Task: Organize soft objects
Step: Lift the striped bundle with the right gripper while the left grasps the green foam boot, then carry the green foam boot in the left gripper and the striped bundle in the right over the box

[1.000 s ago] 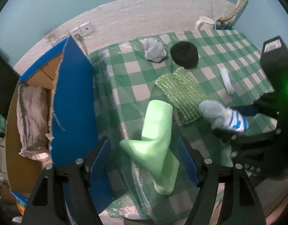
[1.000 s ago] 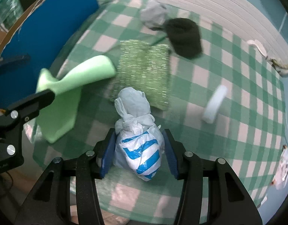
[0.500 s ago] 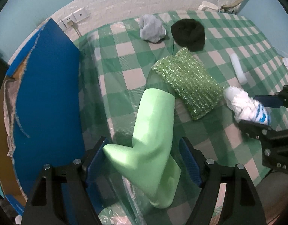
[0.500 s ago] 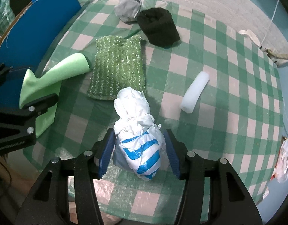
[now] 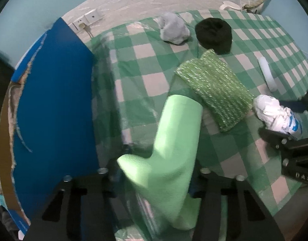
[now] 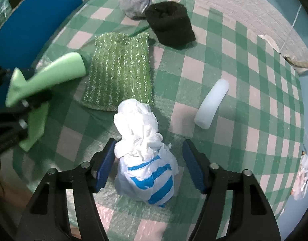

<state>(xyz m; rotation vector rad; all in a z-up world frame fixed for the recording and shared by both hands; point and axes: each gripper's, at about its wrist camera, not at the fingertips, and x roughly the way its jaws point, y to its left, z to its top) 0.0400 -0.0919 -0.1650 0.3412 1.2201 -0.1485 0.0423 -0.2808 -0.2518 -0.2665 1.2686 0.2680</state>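
Jaws of left gripper (image 5: 154,172) have just been closing and now pinch the green foam (image 5: 174,140) near its bent end, at the counter (image 5: 150,84) edge beside a blue box (image 5: 53,100). Right gripper (image 6: 149,162) jaws stand spread around a knotted bag (image 6: 146,166), with a gap on the right side. Green mesh pad (image 6: 120,72) lies between foam and bag.

Six soft items sit on one green-and-white checked tablecloth (image 6: 244,64): one light green foam piece (image 5: 174,140), one glittery green scrubbing cloth (image 6: 120,68), one knotted white bag with blue stripes (image 6: 146,164), one white foam cylinder (image 6: 212,104), one rolled black sock (image 6: 170,24) and one bundled grey sock (image 6: 136,2). At far left stands one blue cardboard box (image 5: 53,100). Two black grippers with blue pads are in view, the left gripper (image 5: 154,176) and the right gripper (image 6: 148,168).
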